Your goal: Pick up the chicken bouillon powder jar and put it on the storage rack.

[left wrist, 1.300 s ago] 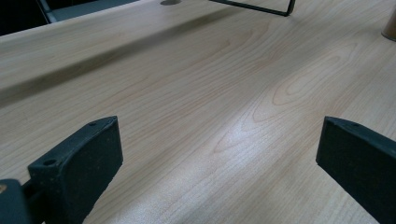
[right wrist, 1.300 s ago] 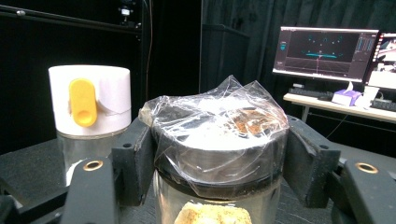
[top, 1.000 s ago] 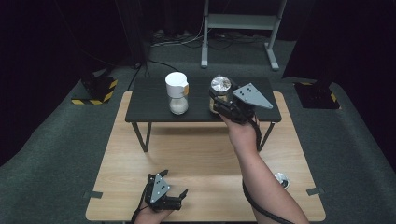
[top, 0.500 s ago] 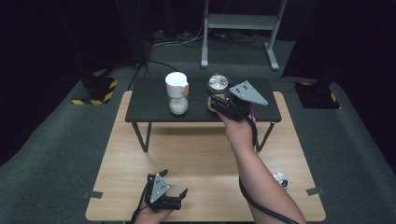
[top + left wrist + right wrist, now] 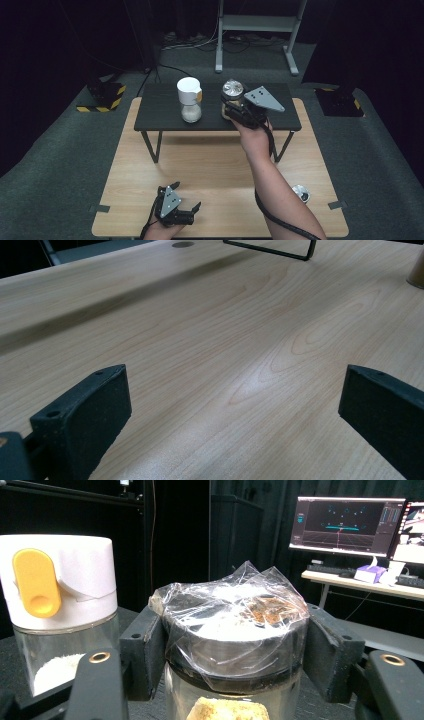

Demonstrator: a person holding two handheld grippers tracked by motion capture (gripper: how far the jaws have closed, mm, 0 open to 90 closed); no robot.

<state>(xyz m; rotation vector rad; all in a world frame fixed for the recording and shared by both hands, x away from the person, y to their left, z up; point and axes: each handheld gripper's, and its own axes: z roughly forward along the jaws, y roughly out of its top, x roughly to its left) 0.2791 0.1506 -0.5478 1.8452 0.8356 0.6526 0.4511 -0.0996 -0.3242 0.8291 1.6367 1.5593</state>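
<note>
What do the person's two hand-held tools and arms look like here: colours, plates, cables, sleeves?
Both tools are black with blocky black jaws. The right tool carries a grey three-cornered plate with dark holes; the left tool has a smaller grey plate. A black cable trails along the right forearm, which is bare, with no sleeve visible.

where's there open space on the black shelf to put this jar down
The shelf is bare at its left end, left of the white-capped shaker, and at its right end behind the right gripper. The middle is crowded: shaker and wrapped jar stand close together.
</note>
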